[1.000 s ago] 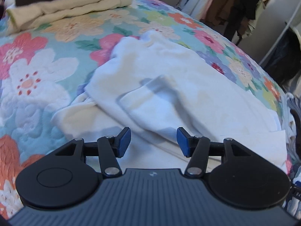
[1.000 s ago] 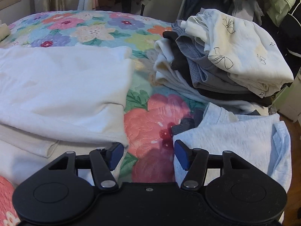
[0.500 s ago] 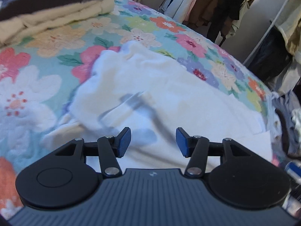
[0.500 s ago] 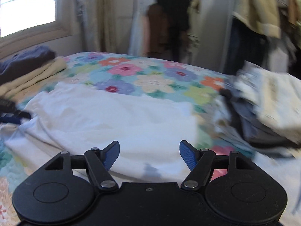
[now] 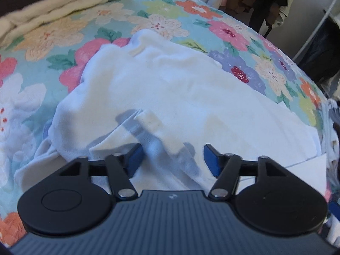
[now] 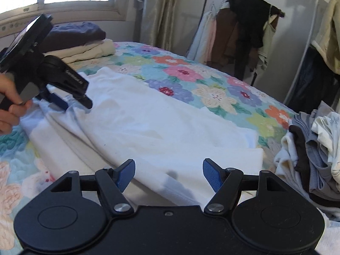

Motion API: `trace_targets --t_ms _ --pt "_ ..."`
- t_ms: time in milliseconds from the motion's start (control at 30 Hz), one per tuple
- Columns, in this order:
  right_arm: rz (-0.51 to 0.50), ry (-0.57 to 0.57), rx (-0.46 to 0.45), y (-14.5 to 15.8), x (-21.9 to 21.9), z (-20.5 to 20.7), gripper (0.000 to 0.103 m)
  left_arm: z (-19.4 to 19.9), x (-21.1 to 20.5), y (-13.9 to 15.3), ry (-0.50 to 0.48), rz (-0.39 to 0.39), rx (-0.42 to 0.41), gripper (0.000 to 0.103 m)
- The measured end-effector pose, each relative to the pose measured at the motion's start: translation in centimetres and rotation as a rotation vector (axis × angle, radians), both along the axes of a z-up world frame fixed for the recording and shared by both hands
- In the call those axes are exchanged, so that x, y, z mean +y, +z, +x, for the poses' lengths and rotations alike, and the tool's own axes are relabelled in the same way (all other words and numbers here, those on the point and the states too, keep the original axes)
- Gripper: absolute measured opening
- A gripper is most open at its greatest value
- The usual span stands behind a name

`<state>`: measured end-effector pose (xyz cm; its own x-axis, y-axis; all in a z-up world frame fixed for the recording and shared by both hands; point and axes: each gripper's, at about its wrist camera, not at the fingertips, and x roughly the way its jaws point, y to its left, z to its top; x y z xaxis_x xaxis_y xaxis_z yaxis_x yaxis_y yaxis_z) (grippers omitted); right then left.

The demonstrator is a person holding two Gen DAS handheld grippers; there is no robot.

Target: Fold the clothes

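Note:
A white garment (image 5: 180, 97) lies spread and partly folded on the floral quilt (image 5: 53, 42); it also shows in the right wrist view (image 6: 148, 131). My left gripper (image 5: 172, 159) is open, low over the garment's near left end, with a folded sleeve edge (image 5: 155, 127) between its blue pads. In the right wrist view the left gripper (image 6: 61, 99) sits at the garment's left end. My right gripper (image 6: 169, 175) is open and empty over the garment's near edge.
Folded cream and dark clothes (image 6: 85, 44) are stacked at the bed's far left. A heap of unfolded clothes (image 6: 314, 148) lies at the right. A rack of hanging clothes (image 6: 240, 36) stands behind the bed.
The right gripper swung left from the clothes heap to face the white garment. The left gripper moved in closer and lower over the sleeve edge. Both stay open.

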<state>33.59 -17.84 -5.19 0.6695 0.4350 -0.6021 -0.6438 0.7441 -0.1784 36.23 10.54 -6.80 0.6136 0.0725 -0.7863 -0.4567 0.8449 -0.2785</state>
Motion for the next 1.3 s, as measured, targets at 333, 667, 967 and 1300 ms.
trace_targets --t_ms 333,667,967,1300 --pt "-0.014 -0.034 0.061 -0.7 -0.8 0.4 0.075 -4.3 -3.4 9.9 -0.070 0.128 -0.452 0.004" --pt "-0.056 -0.042 0.140 -1.6 -0.9 0.5 0.075 -8.5 1.2 1.4 0.134 0.012 -0.209 0.005" --pt "0.072 -0.177 0.348 -2.2 -5.3 3.0 0.075 -9.6 1.7 -1.6 0.173 0.066 -0.069 0.020" --pt "0.202 -0.324 0.327 -1.4 -7.7 8.6 0.075 -10.3 1.9 1.6 0.014 0.275 -0.014 0.022"
